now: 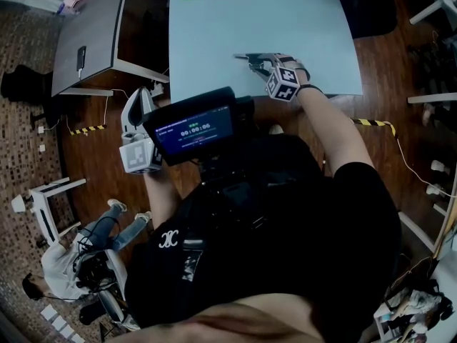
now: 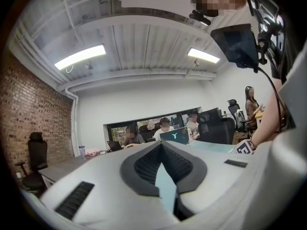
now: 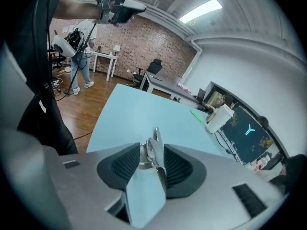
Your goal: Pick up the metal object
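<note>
Closest to us, a small screen (image 1: pixel 194 128) with a lit display sits on a mount at the wearer's chest. Just beside it, at our left, we hold the left gripper (image 1: pixel 143 95) up off the table and over the wooden floor. In its own view the tips of its two dark pads meet, with nothing caught between them.

Further out, our right arm reaches over the near edge of the pale blue table (image 1: pixel 285 20). There the right gripper (image 3: pixel 152 145) lies low over the tabletop with its jaws wide apart. The metal object (image 3: pixel 154 152), a shiny, narrow, clip-like piece, stands in the gap between the ribbed pads, with its tip poking out past them towards the middle of the table. It sits closer to the right-hand pad, and we cannot tell for sure whether it touches either pad.

Towards the far end of the table lies a slim green thing (image 3: pixel 196 115). Near it stands a white cylinder (image 3: pixel 218 119), just in front of a dark monitor (image 3: pixel 244 133). Beyond the table, well apart, stands a grey desk (image 1: pixel 93 27), and the right gripper view shows a brick wall (image 3: pixel 144 47) at the back of the room.
</note>
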The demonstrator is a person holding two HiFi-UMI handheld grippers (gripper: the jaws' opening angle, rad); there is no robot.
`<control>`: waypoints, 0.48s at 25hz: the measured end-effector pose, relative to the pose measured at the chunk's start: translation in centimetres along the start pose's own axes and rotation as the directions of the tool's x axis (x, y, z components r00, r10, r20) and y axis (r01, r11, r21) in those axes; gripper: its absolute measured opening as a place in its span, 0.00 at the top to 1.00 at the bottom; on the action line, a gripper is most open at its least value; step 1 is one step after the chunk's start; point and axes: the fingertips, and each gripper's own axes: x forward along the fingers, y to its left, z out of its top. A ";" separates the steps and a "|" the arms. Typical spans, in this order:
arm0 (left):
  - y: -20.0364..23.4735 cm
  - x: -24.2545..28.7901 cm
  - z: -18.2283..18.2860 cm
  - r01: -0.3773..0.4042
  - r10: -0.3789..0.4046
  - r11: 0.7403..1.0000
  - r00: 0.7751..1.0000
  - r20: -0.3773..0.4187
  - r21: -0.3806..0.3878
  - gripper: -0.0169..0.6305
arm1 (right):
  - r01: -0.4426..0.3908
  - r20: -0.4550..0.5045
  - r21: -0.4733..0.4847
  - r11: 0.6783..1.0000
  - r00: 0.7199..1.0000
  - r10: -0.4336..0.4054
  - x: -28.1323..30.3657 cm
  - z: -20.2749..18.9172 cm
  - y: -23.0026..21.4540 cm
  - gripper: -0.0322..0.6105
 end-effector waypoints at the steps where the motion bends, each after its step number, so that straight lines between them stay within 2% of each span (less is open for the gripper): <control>1: 0.0 0.1 0.0 0.005 -0.005 1.000 1.000 0.000 0.003 0.98 | -0.005 -0.014 0.002 1.000 1.000 0.005 0.3 -0.4 0.2 0.70; 3: -0.1 0.4 -0.1 0.021 -0.021 0.999 1.000 -0.003 0.036 0.98 | -0.016 -0.040 -0.008 1.000 0.999 0.015 0.9 -0.9 0.7 0.70; 8: -0.7 1.3 0.0 0.067 -0.069 0.974 0.998 0.003 0.216 0.98 | -0.032 -0.076 -0.063 0.998 0.997 0.027 2.3 -1.3 1.4 0.71; 12: -1.2 1.1 1.4 0.069 -0.090 0.962 0.994 0.066 0.265 0.98 | -0.042 -0.108 -0.088 0.995 0.994 0.032 3.0 -2.1 1.9 0.71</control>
